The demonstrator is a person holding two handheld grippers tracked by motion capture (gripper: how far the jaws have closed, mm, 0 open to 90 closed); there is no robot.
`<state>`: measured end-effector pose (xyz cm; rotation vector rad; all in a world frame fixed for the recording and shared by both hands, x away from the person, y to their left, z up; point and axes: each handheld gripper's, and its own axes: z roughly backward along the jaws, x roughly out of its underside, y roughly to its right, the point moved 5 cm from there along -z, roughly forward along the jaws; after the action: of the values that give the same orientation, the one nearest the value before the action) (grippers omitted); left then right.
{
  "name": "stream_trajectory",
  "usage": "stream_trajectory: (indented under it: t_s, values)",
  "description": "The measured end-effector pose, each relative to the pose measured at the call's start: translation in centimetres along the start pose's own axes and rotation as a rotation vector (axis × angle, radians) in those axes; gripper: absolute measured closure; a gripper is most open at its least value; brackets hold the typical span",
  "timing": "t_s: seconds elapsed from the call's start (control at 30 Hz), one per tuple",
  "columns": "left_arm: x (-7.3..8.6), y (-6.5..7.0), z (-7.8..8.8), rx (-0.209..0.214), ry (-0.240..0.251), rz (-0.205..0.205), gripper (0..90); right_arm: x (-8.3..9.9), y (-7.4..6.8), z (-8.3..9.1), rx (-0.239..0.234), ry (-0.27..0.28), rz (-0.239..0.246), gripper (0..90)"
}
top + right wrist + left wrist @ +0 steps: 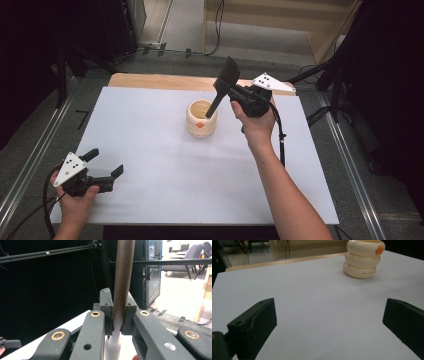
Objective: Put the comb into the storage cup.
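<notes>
A cream ribbed holder (201,120) with an orange mark stands at the middle of the white table top (165,170). A black spatula (229,72) leans over it, blade up and tilted to the right. Its handle end dips into the holder's mouth near the right rim. My right gripper (226,94) is shut on the spatula's handle a little above the holder. In the right gripper view the pads (108,315) pinch the dark handle (123,277). My left gripper (106,162) rests open near the table's front left corner, nothing between its jaws. From the left gripper (328,315) the holder (364,260) stands far off.
A wooden strip (150,80) runs along the table's far edge. Metal rails (30,160) flank both sides of the table. Black stands and cables (320,75) sit behind the far right corner.
</notes>
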<state>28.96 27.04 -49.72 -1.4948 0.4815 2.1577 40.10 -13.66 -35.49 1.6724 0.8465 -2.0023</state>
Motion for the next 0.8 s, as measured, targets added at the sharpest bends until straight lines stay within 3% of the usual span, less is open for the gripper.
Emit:
stream_trajectory:
  t_s: [0.8]
  values:
    - [0.5, 0.0, 0.0, -0.003, 0.0, 0.0, 0.0, -0.1, 1.2, -2.5, 0.041, -0.004, 0.025, 81.7]
